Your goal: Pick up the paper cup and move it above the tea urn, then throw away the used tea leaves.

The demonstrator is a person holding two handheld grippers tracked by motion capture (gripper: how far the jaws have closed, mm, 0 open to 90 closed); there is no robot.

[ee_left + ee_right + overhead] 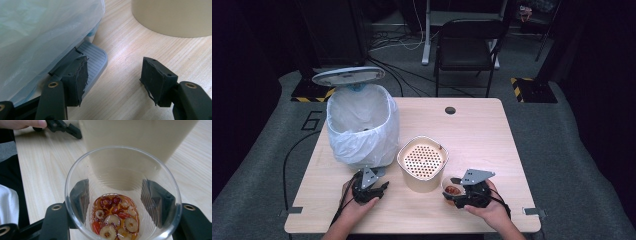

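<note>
Cup [122, 202] of tea dregs gripped in our right tongs [460, 192]; left tongs [113, 80] clenched empty; next, tip into strainer [423, 161].

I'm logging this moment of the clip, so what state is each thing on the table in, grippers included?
Pedal bin: lid up, lined with a white bag.
Bin pedal: left gripper's jaw tip over it.
Beige container: upright, perforated insert on top.
Clear cup: upright, clamped, holding tea dregs and fruit slices.
Left gripper: nothing between its jaws.
Right gripper: shut on the clear cup.
</note>
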